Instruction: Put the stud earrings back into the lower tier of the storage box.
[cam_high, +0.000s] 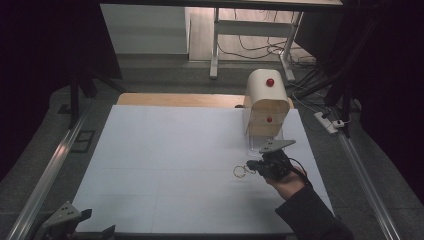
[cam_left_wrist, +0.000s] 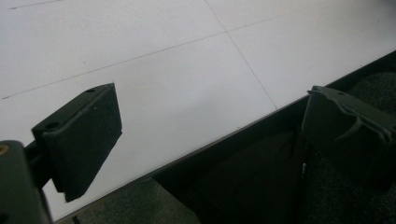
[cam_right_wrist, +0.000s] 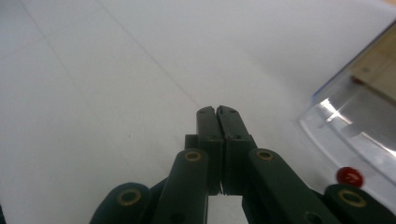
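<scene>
A thin gold loop hangs at the tips of my right gripper, with a faint shadow on the white table beneath it. A hand holds that gripper at the right of the table, pointing left. In the right gripper view the right gripper has its jaws pressed together, and they hide the loop. My left gripper sits at the table's near left corner. It stands open over the table's edge with nothing between its jaws.
A cream, round-topped box with two red knobs stands at the back right, just beyond my right gripper. A clear plastic tray juts from its foot, with a red knob at its front. Metal rails flank the table.
</scene>
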